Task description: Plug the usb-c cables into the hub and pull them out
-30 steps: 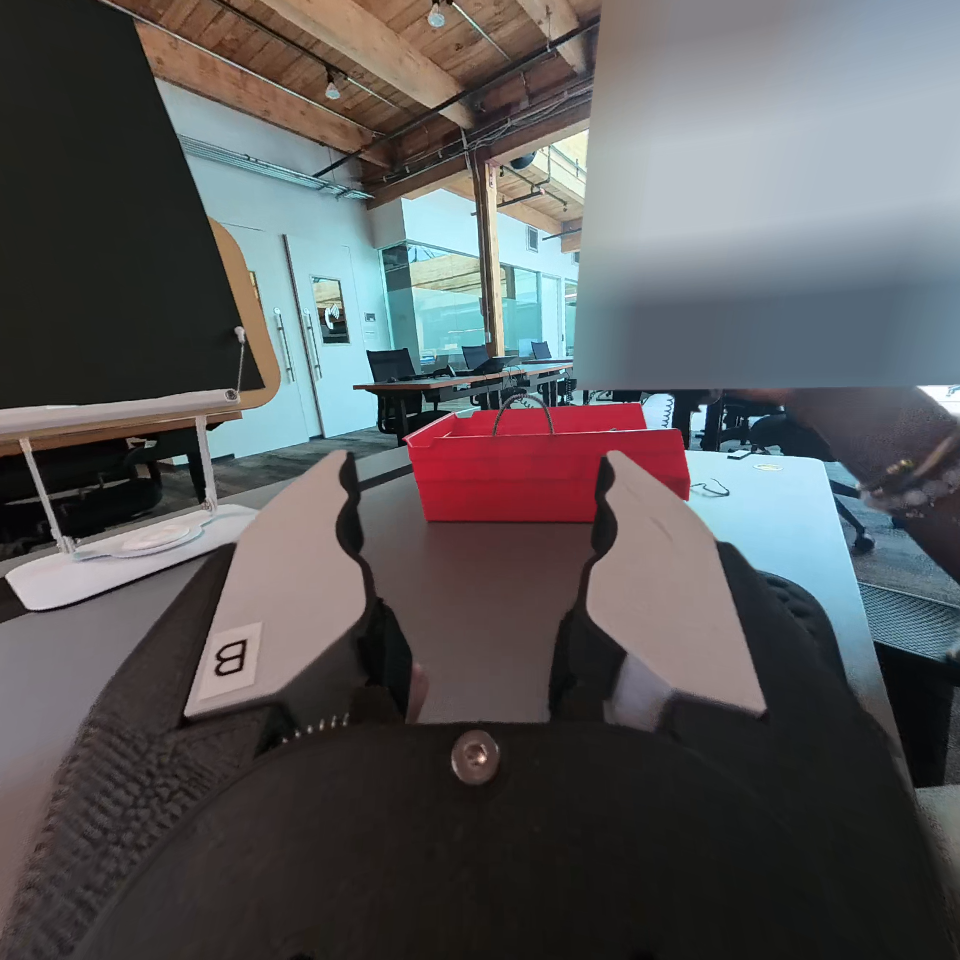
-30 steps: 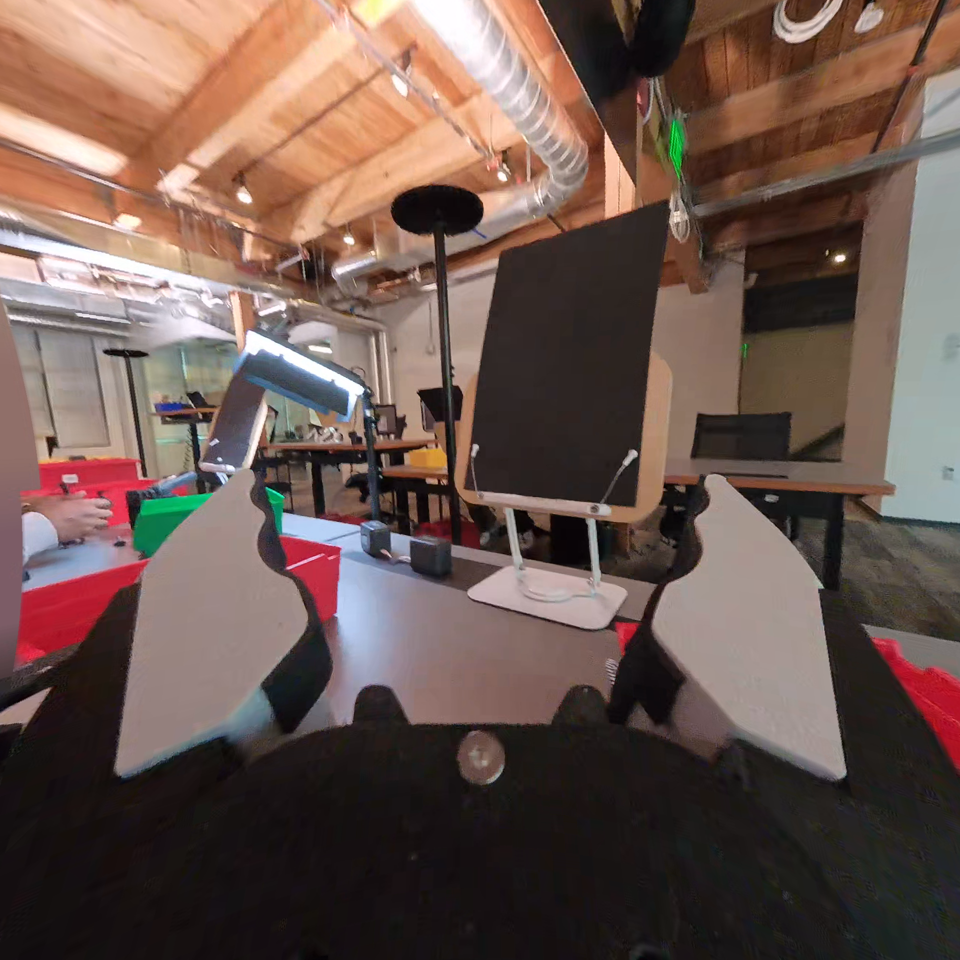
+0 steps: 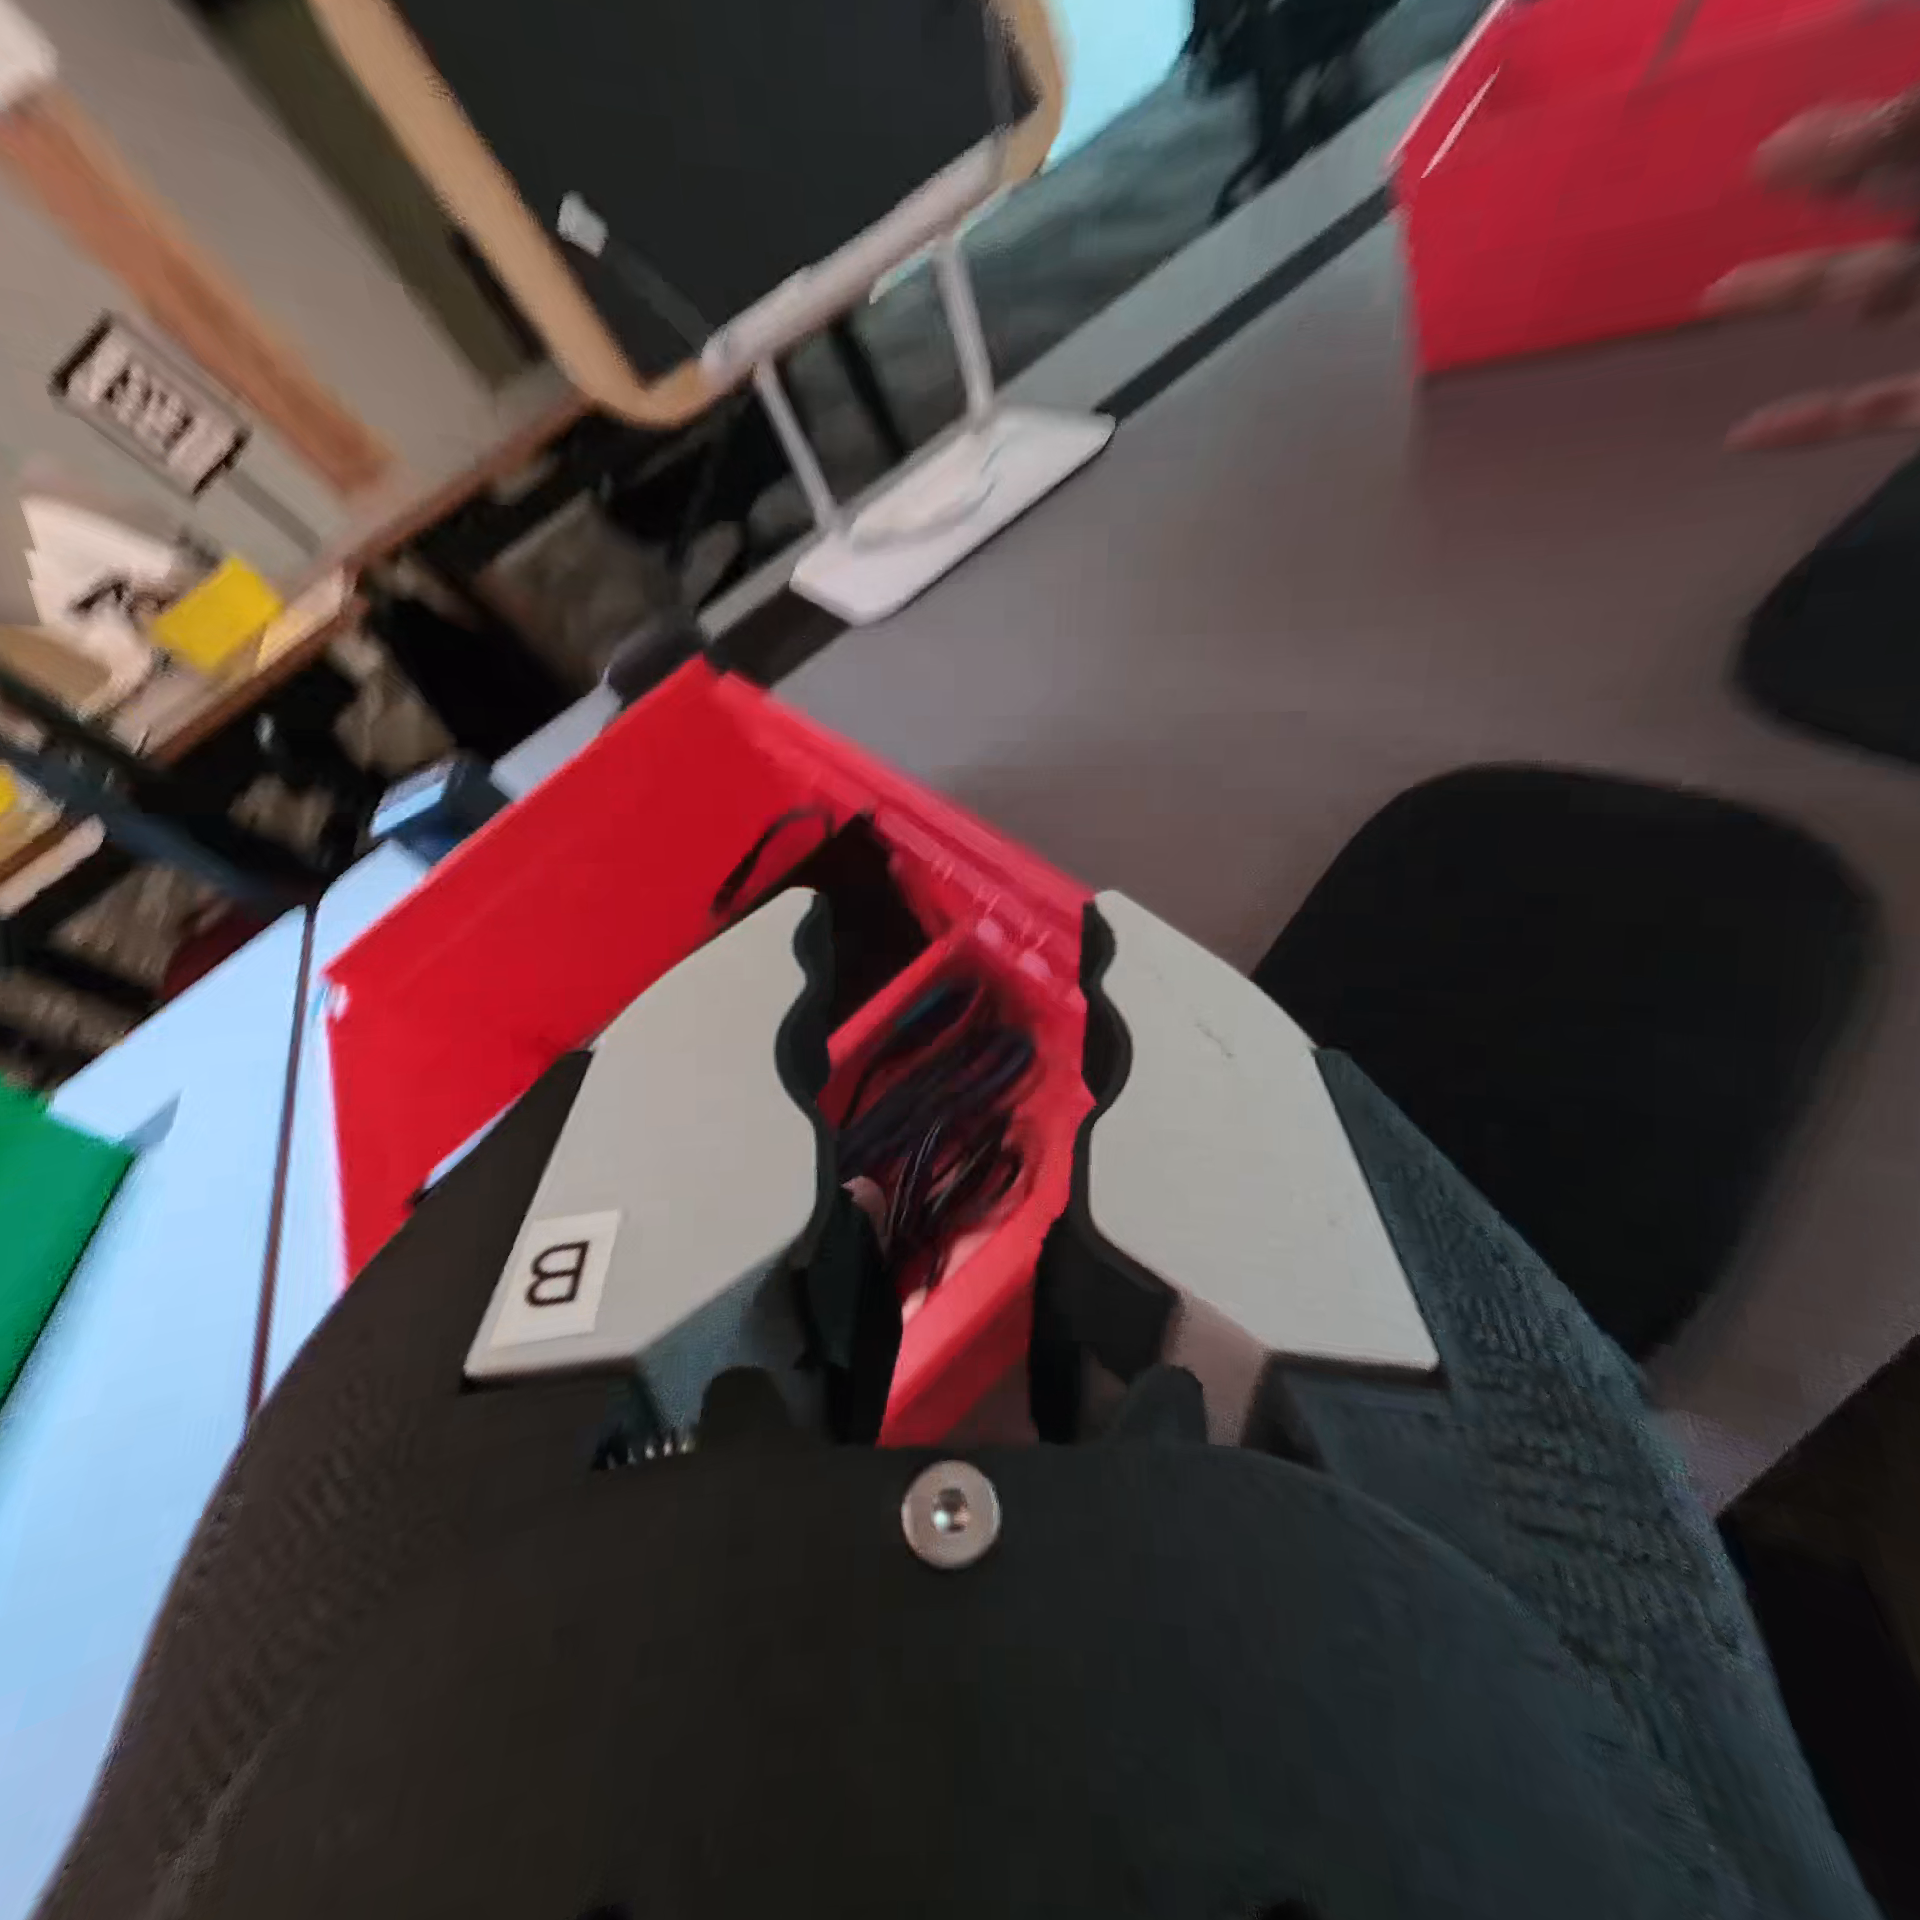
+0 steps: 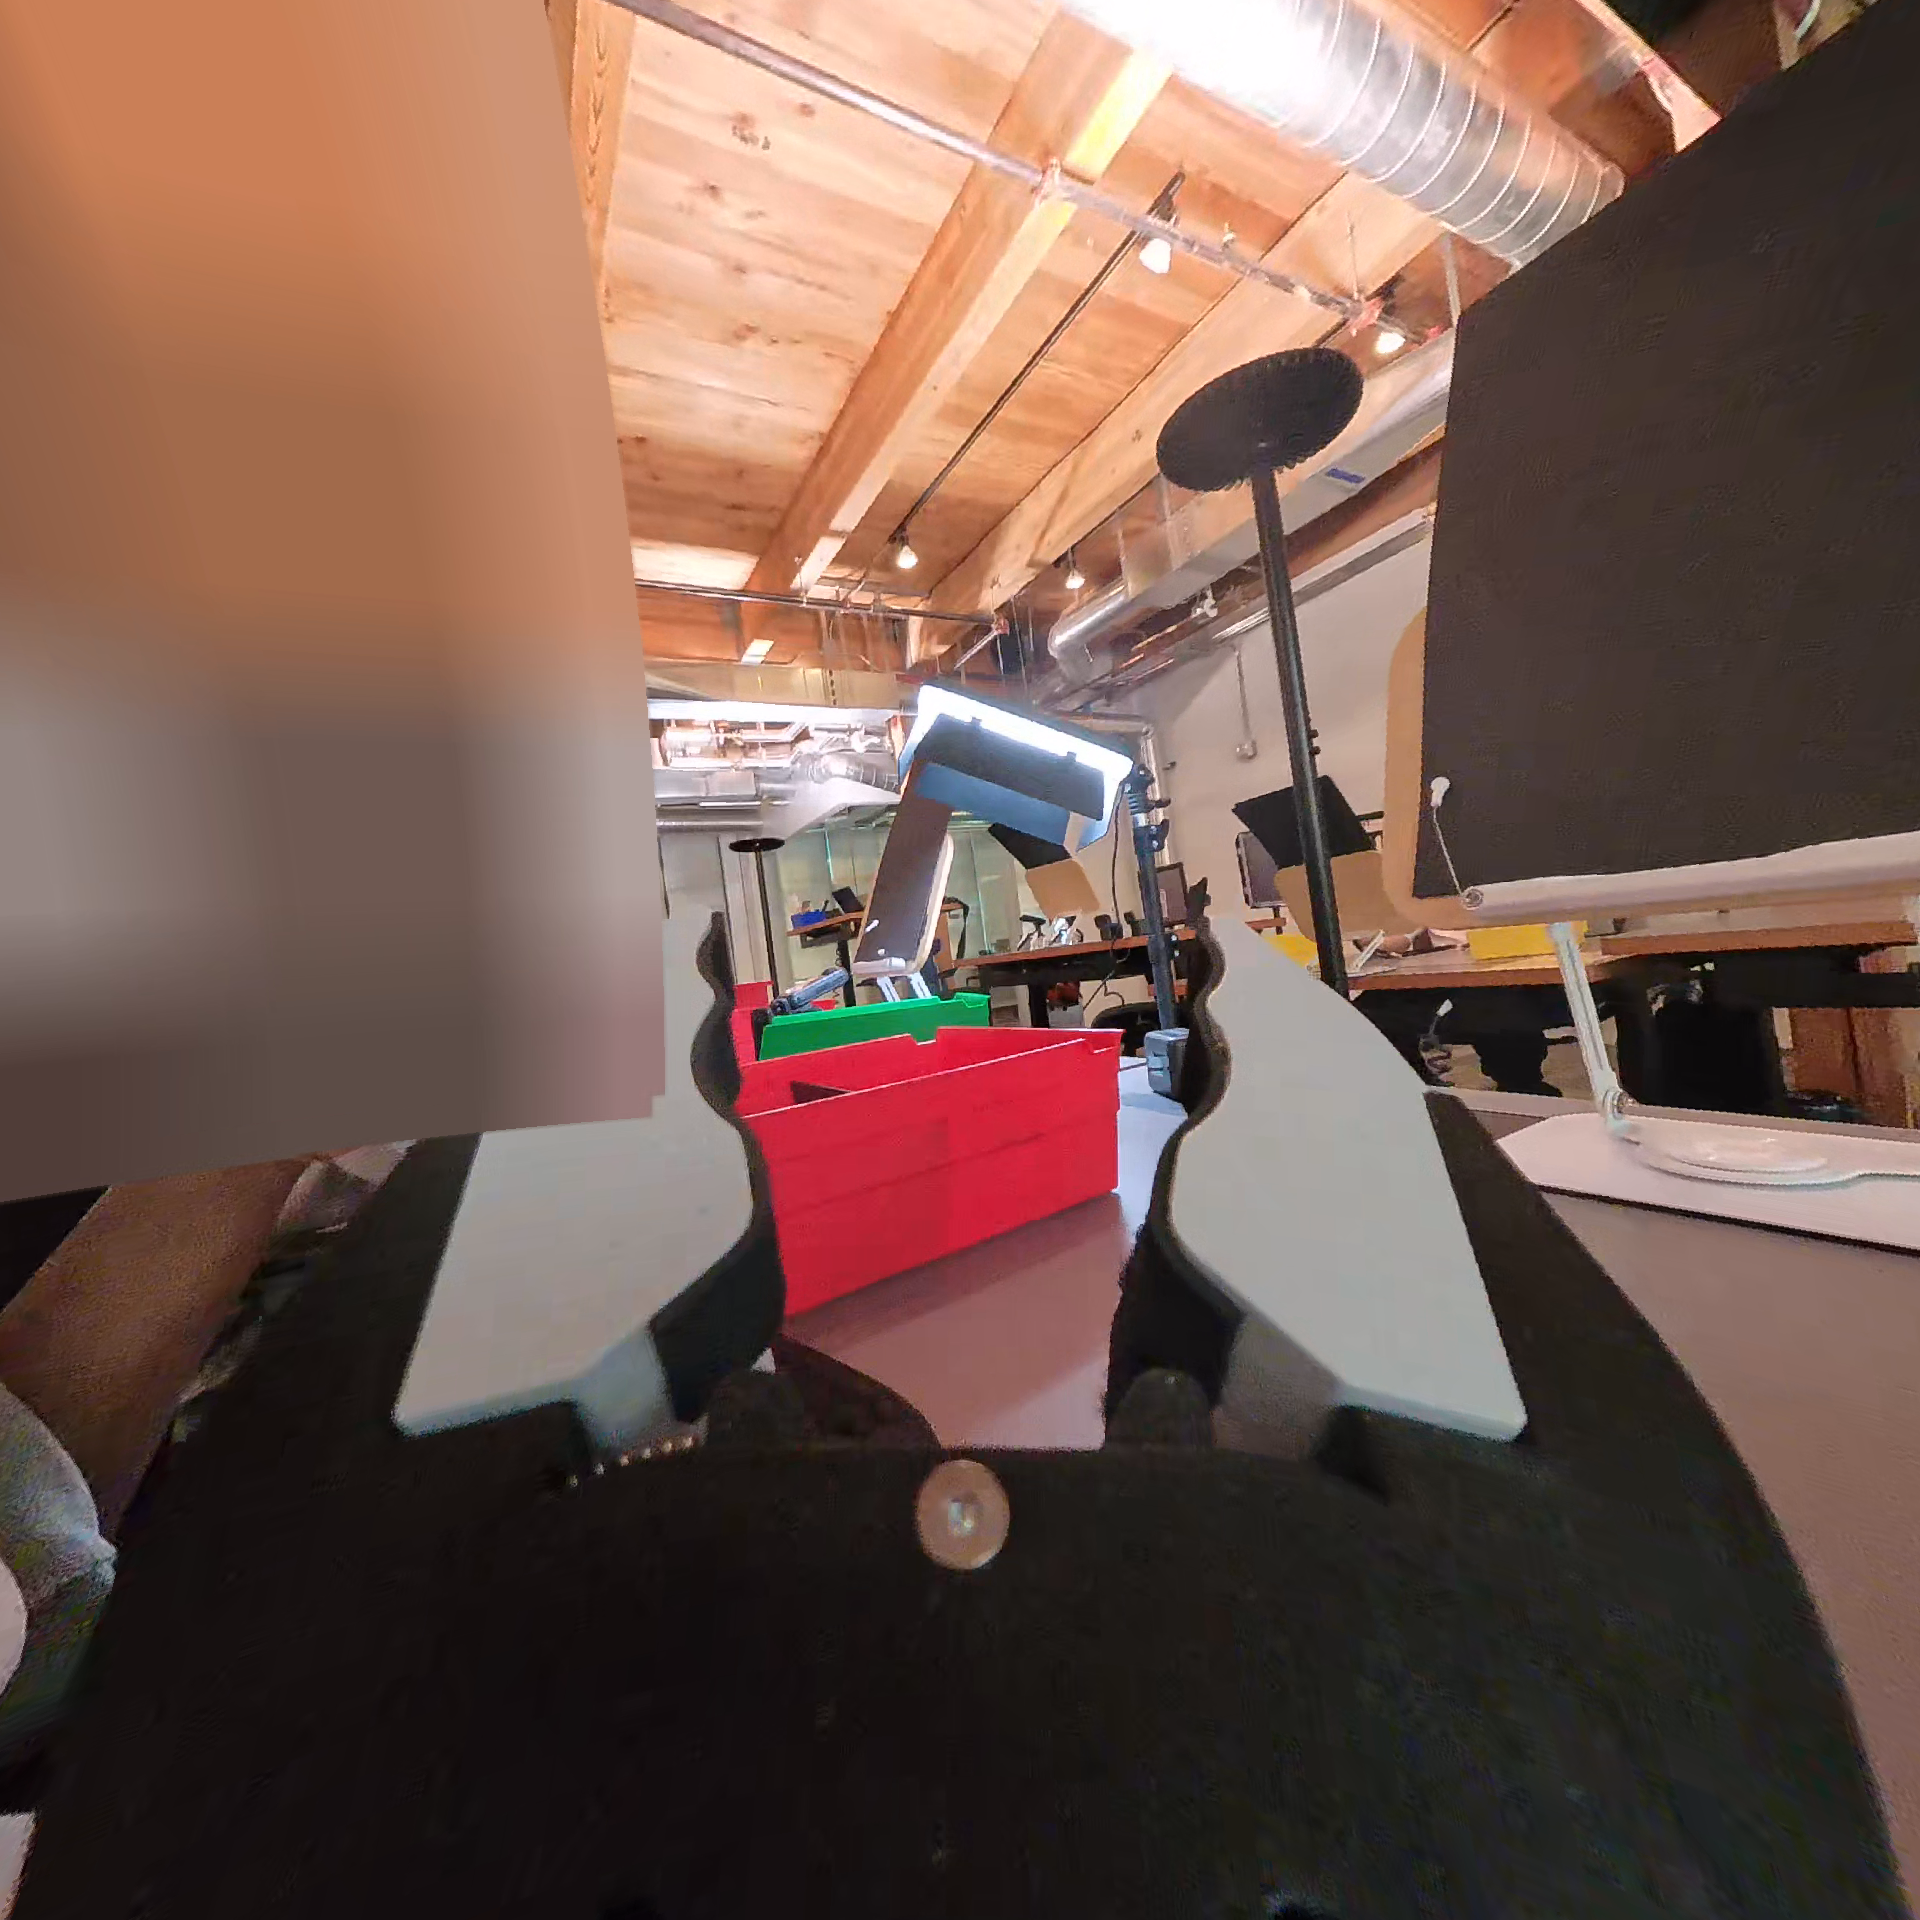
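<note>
My left gripper (image 3: 951,925) is open and empty, tilted down over a red bin (image 3: 582,935). A tangle of dark cables (image 3: 935,1101) lies in the bin's compartment, showing between my fingers. The view is blurred by motion. My right gripper (image 4: 956,935) is open and empty, held low over the grey table (image 4: 1714,1403). It points at a red bin (image 4: 935,1143) a short way ahead. I cannot make out a hub in either view.
A black board on a white stand (image 4: 1662,468) stands at the right; it also shows in the left wrist view (image 3: 935,499). A green bin (image 4: 873,1023) sits behind the red one. A second red bin (image 3: 1610,208) and a hand (image 3: 1849,281) are at the far right. A black rounded shape (image 3: 1558,1039) lies close right.
My left gripper has swung left and tipped down over the red bin of cables. My right gripper has turned left toward a red bin. Both jaws have narrowed but stay open.
</note>
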`<state>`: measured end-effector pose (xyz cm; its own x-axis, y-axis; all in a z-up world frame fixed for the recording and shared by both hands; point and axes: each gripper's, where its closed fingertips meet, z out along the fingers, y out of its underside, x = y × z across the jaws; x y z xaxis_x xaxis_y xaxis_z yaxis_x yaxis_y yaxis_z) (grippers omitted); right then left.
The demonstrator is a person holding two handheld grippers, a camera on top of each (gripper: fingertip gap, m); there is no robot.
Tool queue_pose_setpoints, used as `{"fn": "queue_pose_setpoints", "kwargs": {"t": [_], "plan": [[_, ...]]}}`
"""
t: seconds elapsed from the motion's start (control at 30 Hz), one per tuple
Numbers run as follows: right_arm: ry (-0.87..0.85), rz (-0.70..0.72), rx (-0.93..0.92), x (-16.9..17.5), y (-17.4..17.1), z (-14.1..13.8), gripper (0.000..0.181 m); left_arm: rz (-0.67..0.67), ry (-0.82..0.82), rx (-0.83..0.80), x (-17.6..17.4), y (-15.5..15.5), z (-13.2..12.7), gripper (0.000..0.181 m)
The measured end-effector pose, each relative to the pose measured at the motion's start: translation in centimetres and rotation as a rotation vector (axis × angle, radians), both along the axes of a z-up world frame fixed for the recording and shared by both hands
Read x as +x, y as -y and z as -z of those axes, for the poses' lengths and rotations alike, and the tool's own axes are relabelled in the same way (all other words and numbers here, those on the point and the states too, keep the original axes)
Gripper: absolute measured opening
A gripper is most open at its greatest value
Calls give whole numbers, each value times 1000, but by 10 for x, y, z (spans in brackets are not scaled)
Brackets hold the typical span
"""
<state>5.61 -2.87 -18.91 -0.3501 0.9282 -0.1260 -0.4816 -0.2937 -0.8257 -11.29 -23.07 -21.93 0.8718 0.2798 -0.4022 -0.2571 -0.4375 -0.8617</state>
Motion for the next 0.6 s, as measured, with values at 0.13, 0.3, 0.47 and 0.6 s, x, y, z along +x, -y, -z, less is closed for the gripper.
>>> {"fn": "queue_pose_setpoints", "kwargs": {"t": [0.13, 0.3, 0.47, 0.6], "plan": [[16, -1, 6, -4, 0, 3, 79, -141, 87, -101, -26, 26, 21, 54], [42, -17, -15, -5, -2, 4, 78, 43, 142, 1, -35, -6, -2, 54], [31, -14, 14, -2, -3, 2, 78, 3, 182, -248, -102, -41, -9, 49], [-68, 46, 55, 8, -7, -9, 74, 139, 464, -462, -123, -86, 32, 43]]}}
